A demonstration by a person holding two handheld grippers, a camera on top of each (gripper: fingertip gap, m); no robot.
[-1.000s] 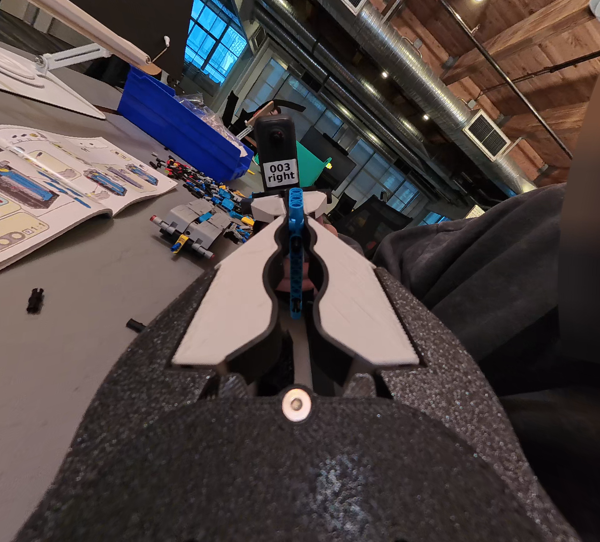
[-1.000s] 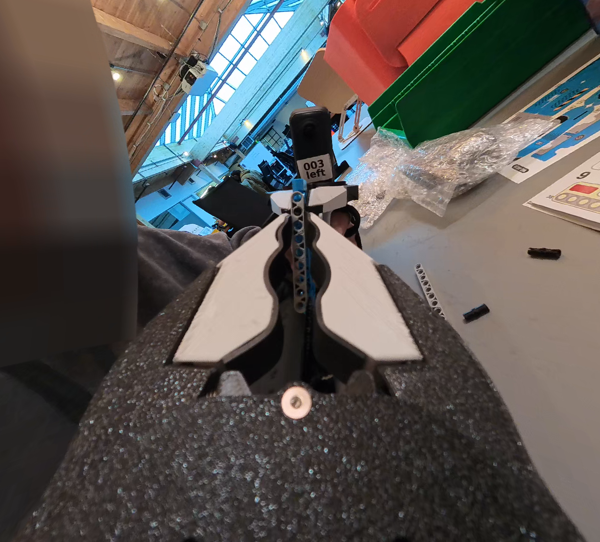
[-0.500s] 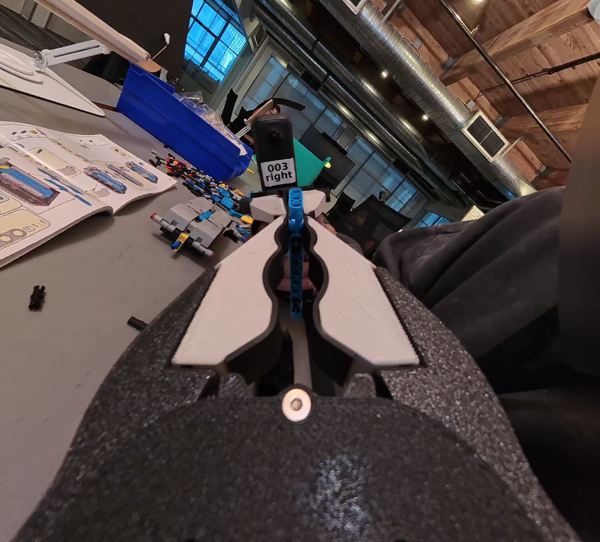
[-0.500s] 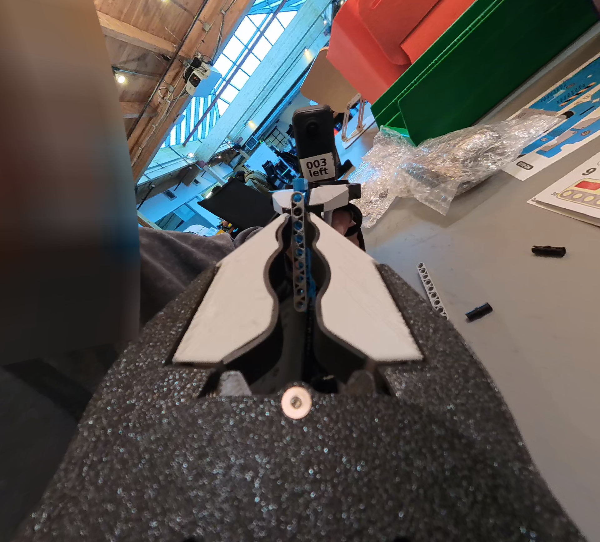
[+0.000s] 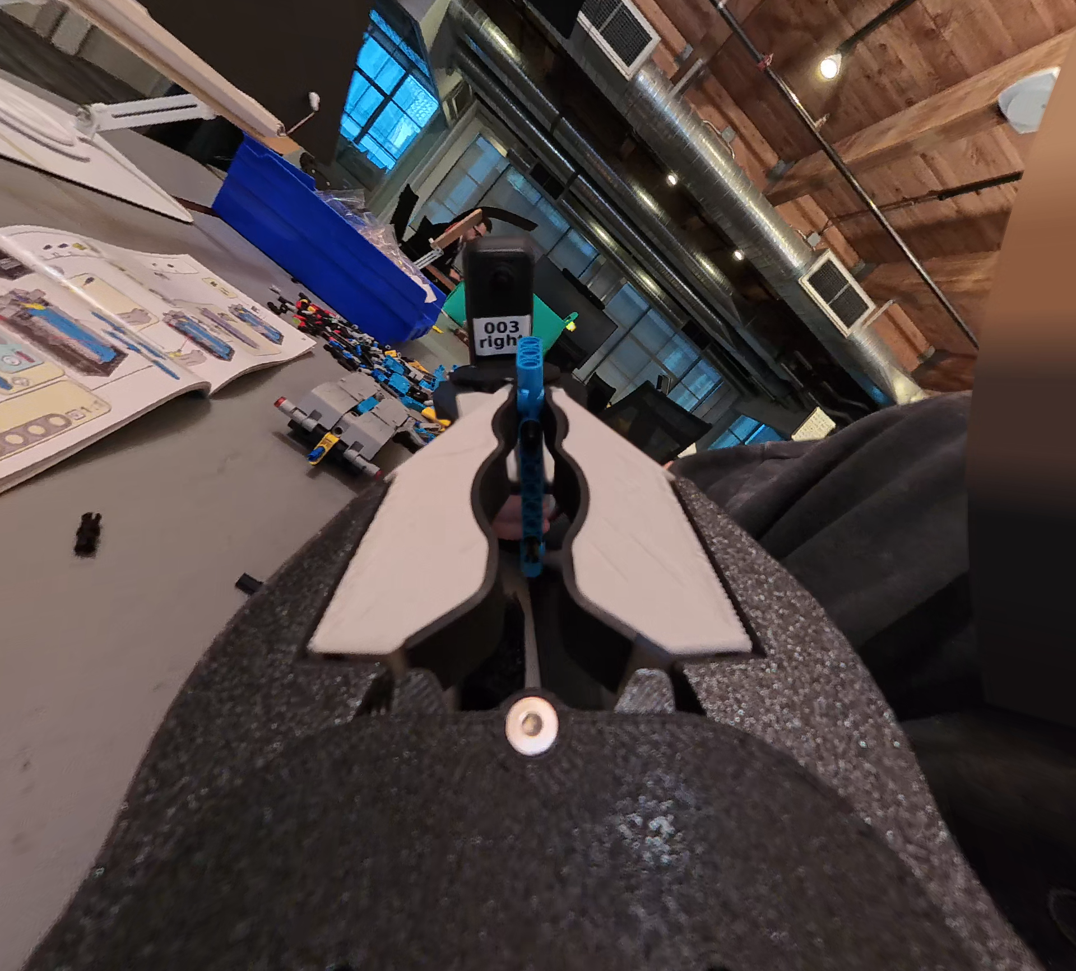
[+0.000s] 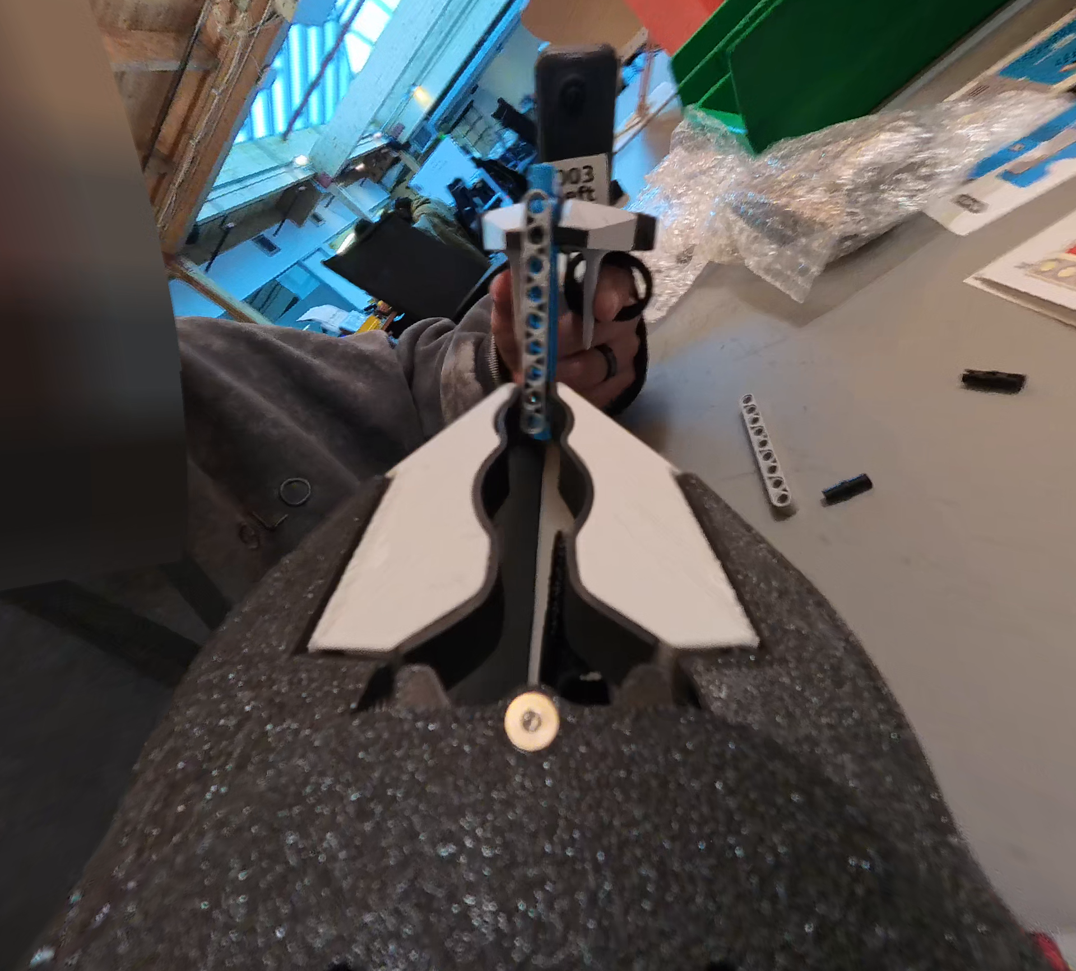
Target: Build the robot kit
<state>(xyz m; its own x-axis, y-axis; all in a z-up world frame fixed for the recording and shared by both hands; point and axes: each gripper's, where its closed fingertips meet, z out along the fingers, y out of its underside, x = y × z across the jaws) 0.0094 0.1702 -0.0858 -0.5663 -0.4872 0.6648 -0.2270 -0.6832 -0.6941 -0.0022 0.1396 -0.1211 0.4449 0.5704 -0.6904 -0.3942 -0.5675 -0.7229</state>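
The grippers have drawn apart since half a second ago – in the right wrist view the left gripper [image 5: 530,399] now sits higher and farther off. On the tabletop [image 5: 145,564] lie an open booklet [image 5: 116,337], a blue bin [image 5: 326,256], a crumpled plastic bag [image 6: 815,198], a part-built model [image 5: 349,419] and a loose beam [image 6: 765,457].

The left jaws are pressed on a blue beam [image 5: 531,477] at frame centre. The right gripper [image 6: 535,399] pinches only the lower end of a grey beam [image 6: 534,303] lying flat against the blue one – though blur makes that contact uncertain. With so little held, the beams could twist or slip free.
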